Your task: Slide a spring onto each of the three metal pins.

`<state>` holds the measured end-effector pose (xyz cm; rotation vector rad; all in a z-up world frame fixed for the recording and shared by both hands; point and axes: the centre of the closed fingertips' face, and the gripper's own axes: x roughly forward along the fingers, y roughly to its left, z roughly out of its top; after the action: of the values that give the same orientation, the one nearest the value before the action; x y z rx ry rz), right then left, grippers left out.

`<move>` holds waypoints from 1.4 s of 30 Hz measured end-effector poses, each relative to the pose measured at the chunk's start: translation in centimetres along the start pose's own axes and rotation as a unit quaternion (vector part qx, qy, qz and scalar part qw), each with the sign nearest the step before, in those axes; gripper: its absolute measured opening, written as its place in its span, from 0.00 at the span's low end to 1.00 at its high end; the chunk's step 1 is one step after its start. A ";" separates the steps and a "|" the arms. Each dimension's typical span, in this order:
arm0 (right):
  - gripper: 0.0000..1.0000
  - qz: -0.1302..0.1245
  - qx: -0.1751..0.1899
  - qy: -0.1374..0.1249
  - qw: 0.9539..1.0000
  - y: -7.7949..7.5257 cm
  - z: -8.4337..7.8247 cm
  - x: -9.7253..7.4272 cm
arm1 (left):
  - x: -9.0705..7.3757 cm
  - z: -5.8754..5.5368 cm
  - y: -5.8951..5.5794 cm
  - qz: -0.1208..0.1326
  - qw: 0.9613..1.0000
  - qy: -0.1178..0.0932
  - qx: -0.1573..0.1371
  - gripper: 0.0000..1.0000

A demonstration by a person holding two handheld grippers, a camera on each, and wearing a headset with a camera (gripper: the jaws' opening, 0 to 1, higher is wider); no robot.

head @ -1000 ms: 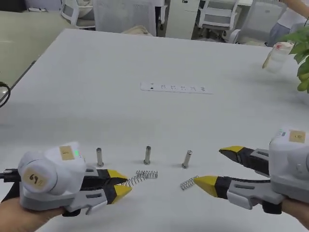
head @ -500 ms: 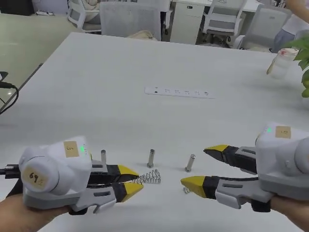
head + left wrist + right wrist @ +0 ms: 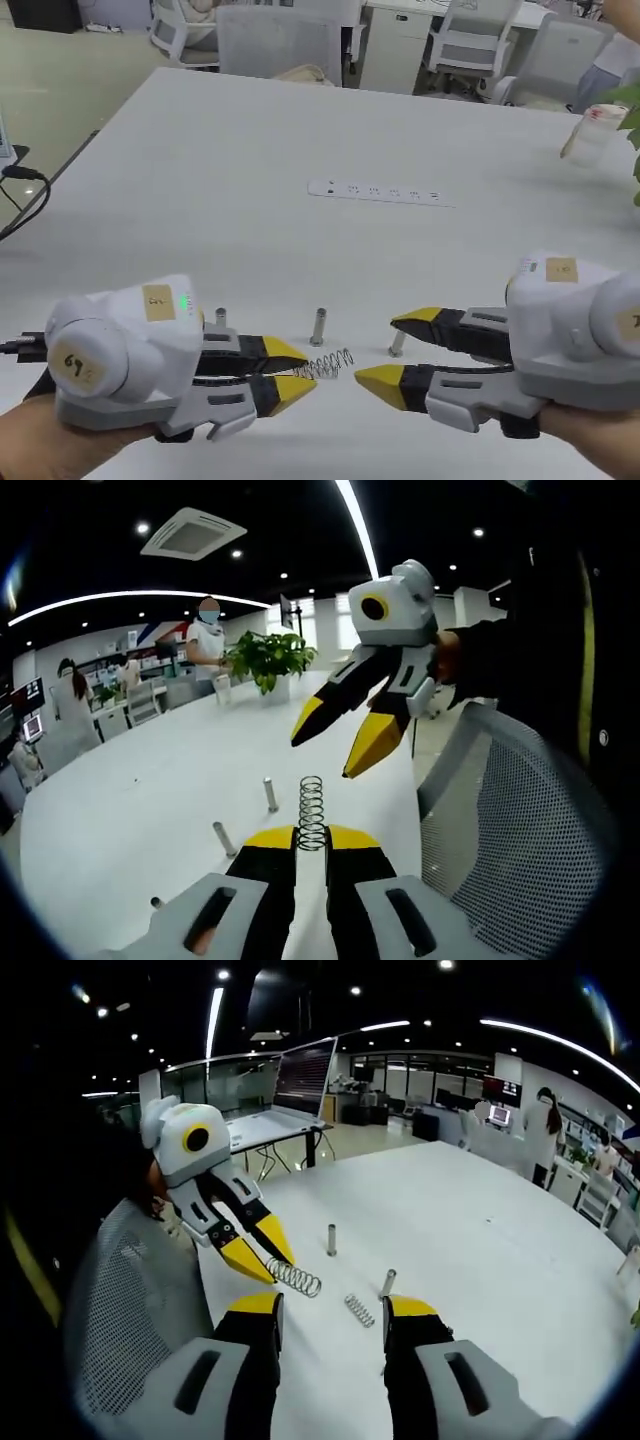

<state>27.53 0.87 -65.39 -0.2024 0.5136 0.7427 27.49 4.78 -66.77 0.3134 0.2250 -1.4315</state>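
Three short metal pins stand in a row on the white table: left pin (image 3: 221,318), middle pin (image 3: 319,325), right pin (image 3: 398,343). My left gripper (image 3: 298,372) is shut on one end of a spring (image 3: 328,362), which sticks out level from its yellow tips just in front of the middle pin. The left gripper view has that spring (image 3: 312,813) pinched at the tips (image 3: 312,836). My right gripper (image 3: 393,351) is open, facing the left one. A second spring (image 3: 358,1310) lies on the table between its jaws (image 3: 333,1307), near a pin (image 3: 387,1283).
A white power strip (image 3: 380,192) lies mid-table. A plastic bottle (image 3: 590,135) and plant leaves stand at the far right. Office chairs (image 3: 280,40) line the far edge. A mesh chair (image 3: 520,820) is close behind me.
The left gripper has lifted its spring off the table and carried it right, toward the middle pin. The right gripper has moved left over the second spring.
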 end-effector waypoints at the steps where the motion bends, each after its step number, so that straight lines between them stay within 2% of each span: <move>1: 0.36 0.004 0.003 -0.001 1.000 0.1 0.0 0.0 | 0.0 0.1 0.0 0.000 1.000 -0.001 0.001 0.03; 6: 0.27 0.026 0.008 0.000 1.000 1.1 0.0 0.2 | 0.0 0.5 -0.3 -0.004 1.000 -0.006 0.007 0.03; 14: 0.18 0.047 0.019 0.004 0.999 1.9 -0.2 0.4 | 0.1 0.9 -0.8 -0.010 1.000 -0.012 0.013 0.03; 25: 0.15 0.066 0.045 0.000 0.997 2.3 -0.1 0.4 | 0.3 1.4 -1.3 -0.019 0.999 -0.021 0.020 0.03; 27: 0.15 0.076 0.067 -0.009 0.995 2.4 0.2 0.3 | 0.3 1.6 -1.5 -0.021 0.999 -0.024 0.025 0.03; 31: 0.13 0.085 0.090 -0.020 0.992 2.3 0.6 0.0 | 0.2 1.9 -1.6 -0.022 0.999 -0.032 0.029 0.03; 33: 0.13 0.089 0.100 -0.017 0.991 2.3 0.5 0.0 | 0.2 1.9 -1.7 -0.023 0.999 -0.032 0.031 0.03; 39: 0.12 0.091 0.100 -0.014 0.991 2.6 0.5 -0.1 | 0.3 1.6 -1.7 -0.023 0.999 -0.026 0.035 0.03; 42: 0.12 0.087 0.082 -0.005 0.993 2.9 0.7 -0.1 | 0.3 1.6 -1.8 -0.023 0.999 -0.025 0.035 0.03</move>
<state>25.75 3.15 -64.74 -0.0003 0.5859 0.8656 25.71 3.77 -65.51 0.3300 0.1421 -1.4925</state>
